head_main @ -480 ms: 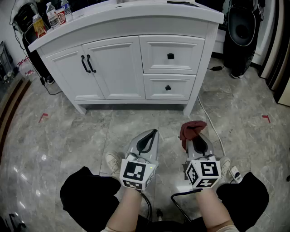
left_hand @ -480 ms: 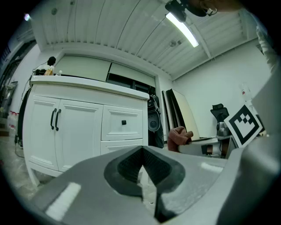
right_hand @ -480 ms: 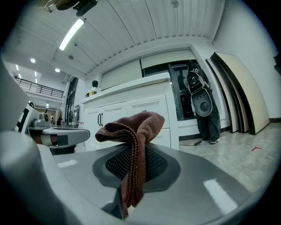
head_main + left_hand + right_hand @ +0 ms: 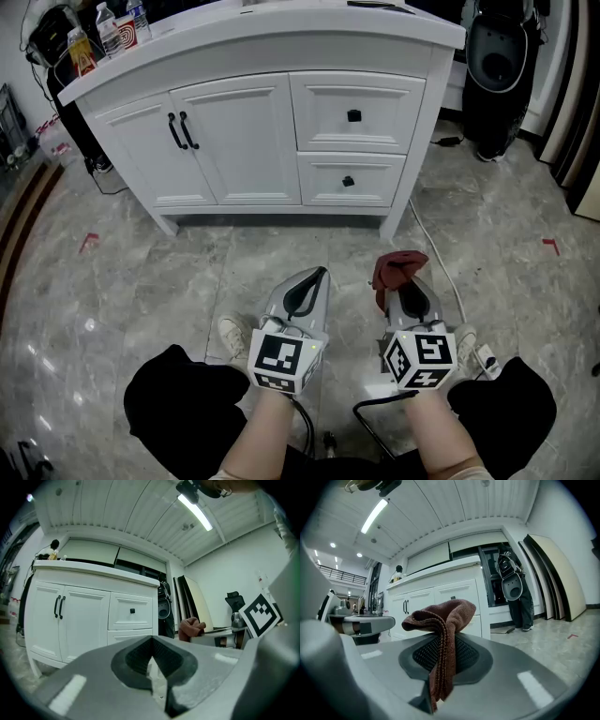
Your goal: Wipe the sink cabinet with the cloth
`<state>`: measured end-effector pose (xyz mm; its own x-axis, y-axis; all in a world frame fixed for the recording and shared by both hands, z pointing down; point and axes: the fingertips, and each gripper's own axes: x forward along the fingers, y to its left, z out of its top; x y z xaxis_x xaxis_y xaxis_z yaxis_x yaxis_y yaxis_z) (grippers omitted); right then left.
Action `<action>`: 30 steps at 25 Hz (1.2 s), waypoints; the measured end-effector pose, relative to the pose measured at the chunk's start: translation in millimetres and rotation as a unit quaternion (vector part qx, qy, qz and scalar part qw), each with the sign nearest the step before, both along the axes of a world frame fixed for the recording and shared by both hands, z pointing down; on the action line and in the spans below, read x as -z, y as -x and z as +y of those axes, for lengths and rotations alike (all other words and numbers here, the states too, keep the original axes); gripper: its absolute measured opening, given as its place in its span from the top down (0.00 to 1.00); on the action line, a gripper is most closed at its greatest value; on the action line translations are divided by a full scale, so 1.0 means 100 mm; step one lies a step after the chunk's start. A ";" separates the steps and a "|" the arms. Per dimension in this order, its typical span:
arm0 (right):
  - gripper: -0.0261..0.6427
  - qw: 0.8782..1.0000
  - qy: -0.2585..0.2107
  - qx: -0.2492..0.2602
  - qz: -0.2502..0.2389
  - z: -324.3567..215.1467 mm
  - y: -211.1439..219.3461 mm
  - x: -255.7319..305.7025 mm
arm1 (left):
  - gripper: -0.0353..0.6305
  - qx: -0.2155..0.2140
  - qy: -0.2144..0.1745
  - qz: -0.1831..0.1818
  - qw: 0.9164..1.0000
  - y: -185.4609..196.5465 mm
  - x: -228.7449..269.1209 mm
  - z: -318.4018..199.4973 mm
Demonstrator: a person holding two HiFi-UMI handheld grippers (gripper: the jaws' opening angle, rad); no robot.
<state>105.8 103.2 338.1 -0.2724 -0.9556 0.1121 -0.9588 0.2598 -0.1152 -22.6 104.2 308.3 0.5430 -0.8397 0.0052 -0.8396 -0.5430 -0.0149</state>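
The white sink cabinet (image 4: 272,122) stands ahead, with two doors on the left and two drawers on the right; it also shows in the left gripper view as the cabinet (image 4: 89,620) and in the right gripper view as the cabinet (image 4: 440,597). My right gripper (image 4: 405,281) is shut on a dark red cloth (image 4: 396,267), which sticks up from the jaws as a folded cloth (image 4: 443,634). My left gripper (image 4: 305,286) is shut with nothing in it (image 4: 152,660). Both hang low over the floor, well short of the cabinet.
Bottles (image 4: 108,33) stand on the countertop's left end. A white cable (image 4: 441,262) runs along the grey marble floor (image 4: 141,281) to the right of the cabinet. A black golf bag (image 4: 497,66) stands at the back right. The person's knees and a shoe (image 4: 232,333) show below.
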 end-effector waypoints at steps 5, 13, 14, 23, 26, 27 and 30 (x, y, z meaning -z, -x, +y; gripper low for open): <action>0.83 1.000 0.001 0.001 -0.012 -0.07 0.04 -0.03 | 0.95 0.003 0.005 0.013 1.000 -0.01 -0.03 -0.07; 0.83 0.998 0.019 -0.003 -0.052 -0.64 0.08 -0.20 | 0.95 0.005 0.033 0.026 0.999 -0.03 -0.36 -0.50; 0.83 0.998 0.022 -0.004 -0.057 -0.73 0.09 -0.23 | 0.95 0.009 0.033 0.029 0.999 -0.02 -0.36 -0.58; 0.83 0.996 0.018 0.000 -0.085 -1.66 0.24 -0.15 | 0.95 0.048 0.019 0.048 0.997 0.21 -0.24 -1.42; 0.83 0.996 -0.003 0.008 -0.084 -1.96 0.31 0.02 | 0.95 0.044 0.010 0.041 0.998 0.26 -0.18 -1.67; 0.83 0.997 -0.011 0.012 -0.081 -2.05 0.34 0.10 | 0.95 0.042 0.005 0.038 0.998 0.28 -0.14 -1.75; 0.83 0.996 -0.046 0.024 -0.070 -2.31 0.43 0.42 | 0.95 0.029 -0.009 0.019 0.999 0.32 -0.03 -1.97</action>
